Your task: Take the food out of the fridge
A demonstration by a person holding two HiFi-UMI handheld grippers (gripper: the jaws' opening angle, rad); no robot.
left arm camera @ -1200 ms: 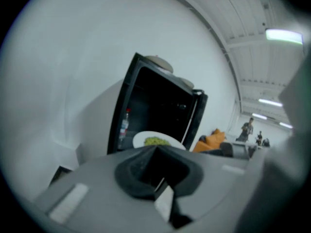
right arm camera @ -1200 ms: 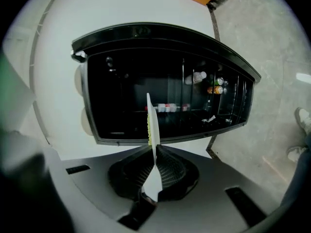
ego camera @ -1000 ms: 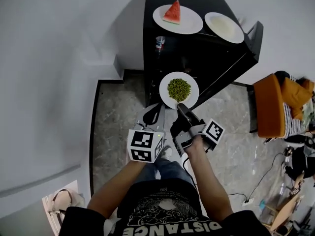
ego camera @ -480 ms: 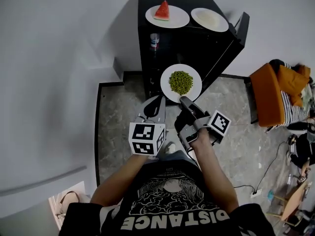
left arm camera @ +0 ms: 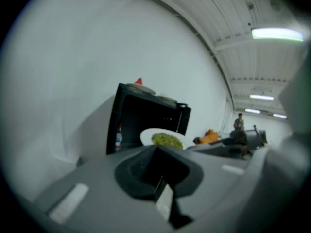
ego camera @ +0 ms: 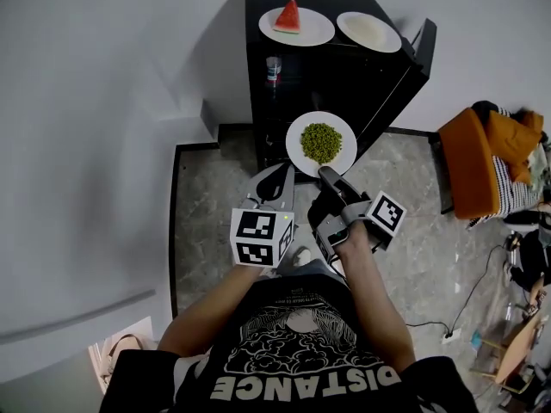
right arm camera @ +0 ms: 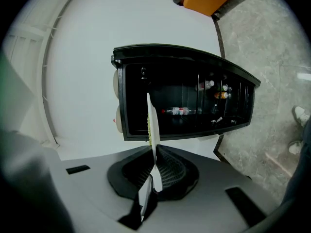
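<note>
A white plate of green peas [ego camera: 321, 143] hangs in front of the open black fridge [ego camera: 344, 84]. My right gripper [ego camera: 327, 177] is shut on the plate's near rim. In the right gripper view the plate [right arm camera: 151, 120] stands edge-on between the pads of the right gripper [right arm camera: 153, 154]. My left gripper [ego camera: 275, 181] is beside it on the left, shut and holding nothing. In the left gripper view the left gripper [left arm camera: 160, 178] points at the fridge [left arm camera: 141, 120], with the peas plate [left arm camera: 165, 139] just ahead. On the fridge top sit a plate with a watermelon slice [ego camera: 288, 17] and another white plate [ego camera: 368, 31].
A bottle [ego camera: 274, 70] stands on an inner fridge shelf; more bottles [right arm camera: 214, 89] fill the open door [ego camera: 409, 71]. An orange chair with clothes [ego camera: 486, 175] stands at the right. Cables [ego camera: 448, 334] lie on the stone floor. A person [left arm camera: 238, 122] stands far off.
Both grippers and the plate of peas have risen a little in front of the fridge. Over the last half second they barely moved.
</note>
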